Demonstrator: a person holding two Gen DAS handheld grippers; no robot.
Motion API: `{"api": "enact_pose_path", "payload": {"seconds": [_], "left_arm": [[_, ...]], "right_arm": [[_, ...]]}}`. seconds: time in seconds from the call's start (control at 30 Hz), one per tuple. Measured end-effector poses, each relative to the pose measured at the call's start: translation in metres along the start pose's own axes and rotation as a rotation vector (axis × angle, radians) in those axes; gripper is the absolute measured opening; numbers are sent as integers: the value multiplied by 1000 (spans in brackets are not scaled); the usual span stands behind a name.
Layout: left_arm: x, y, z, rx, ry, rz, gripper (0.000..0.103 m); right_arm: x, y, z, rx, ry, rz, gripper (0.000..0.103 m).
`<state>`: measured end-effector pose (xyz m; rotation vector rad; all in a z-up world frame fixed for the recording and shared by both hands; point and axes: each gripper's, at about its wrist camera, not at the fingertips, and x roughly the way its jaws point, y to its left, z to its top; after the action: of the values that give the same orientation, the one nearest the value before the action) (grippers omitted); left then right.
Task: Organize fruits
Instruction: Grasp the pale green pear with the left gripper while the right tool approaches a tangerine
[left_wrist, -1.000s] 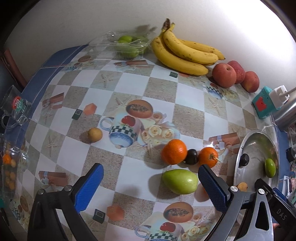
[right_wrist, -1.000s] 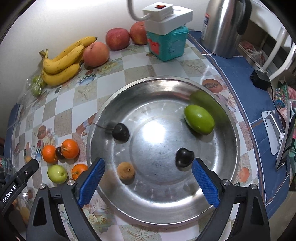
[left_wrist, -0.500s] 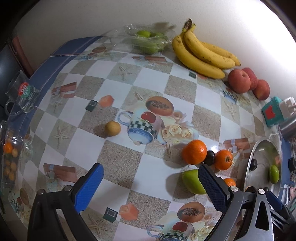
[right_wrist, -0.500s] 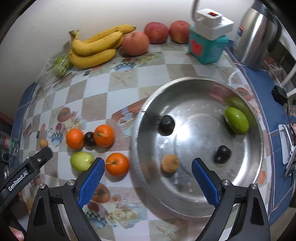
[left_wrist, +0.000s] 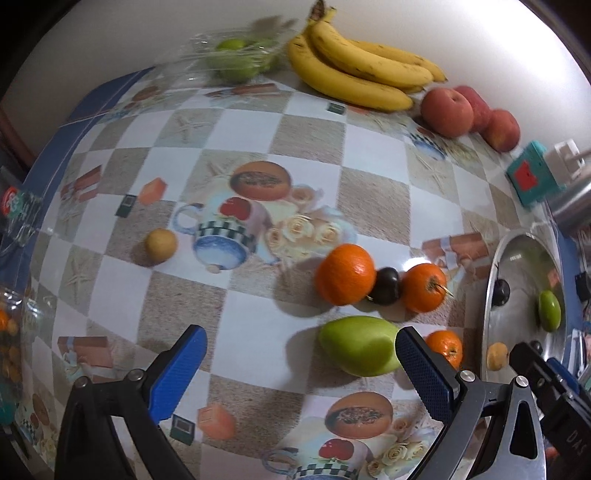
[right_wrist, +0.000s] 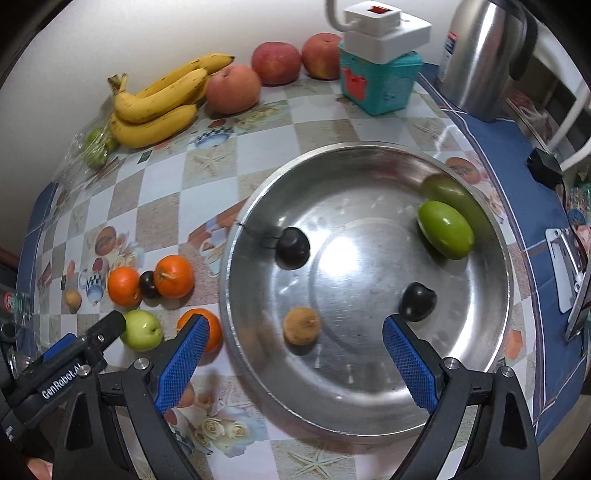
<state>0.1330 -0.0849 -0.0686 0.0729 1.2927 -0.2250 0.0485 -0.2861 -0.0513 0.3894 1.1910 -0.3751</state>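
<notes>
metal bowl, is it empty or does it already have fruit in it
Not empty. The metal bowl holds four pieces: a green fruit, two dark plums and a small brown fruit.

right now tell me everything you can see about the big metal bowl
The metal bowl is wide, shallow and round, shiny like stainless steel, with a rolled rim and blurry reflections inside. It sits upright on the patterned tablecloth. Inside lie four separate fruits: a green fruit by the far right wall, two dark plums, and a small brown fruit. An orange rests just outside its left rim; whether they touch is unclear.
</notes>
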Motion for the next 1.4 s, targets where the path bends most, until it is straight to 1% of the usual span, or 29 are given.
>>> {"api": "enact_pose_path", "payload": {"seconds": [0.27, 0.33, 0.4, 0.77, 0.9, 1.03, 1.1, 1.23, 1.3, 1.4], "left_arm": [[9, -22, 1, 76, 17, -22, 101], [9, -26, 1, 88, 16, -27, 97], [9, -29, 1, 96, 15, -35, 90], [16, -38, 3, 126, 18, -54, 81], [19, -39, 4, 131, 20, -55, 73], [19, -37, 3, 131, 23, -57, 70], [19, -38, 3, 133, 22, -60, 65], [17, -37, 3, 125, 23, -69, 63], [16, -37, 3, 129, 20, -58, 59], [14, -33, 3, 116, 23, -67, 58]], "right_arm": [[-1, -3, 1, 8, -3, 2, 95], [0, -3, 1, 5, -2, 2, 95], [-1, -2, 1, 3, -2, 1, 95], [-2, -3, 1, 3, -3, 1, 95], [-2, -4, 1, 3, -3, 1, 95], [-2, -4, 1, 4, -3, 0, 95], [-2, -4, 2, 3, -3, 0, 95], [-2, -4, 1, 2, -3, 0, 95], [-2, -4, 1, 3, -3, 0, 95], [-2, -4, 1, 2, -5, 0, 95]]}}
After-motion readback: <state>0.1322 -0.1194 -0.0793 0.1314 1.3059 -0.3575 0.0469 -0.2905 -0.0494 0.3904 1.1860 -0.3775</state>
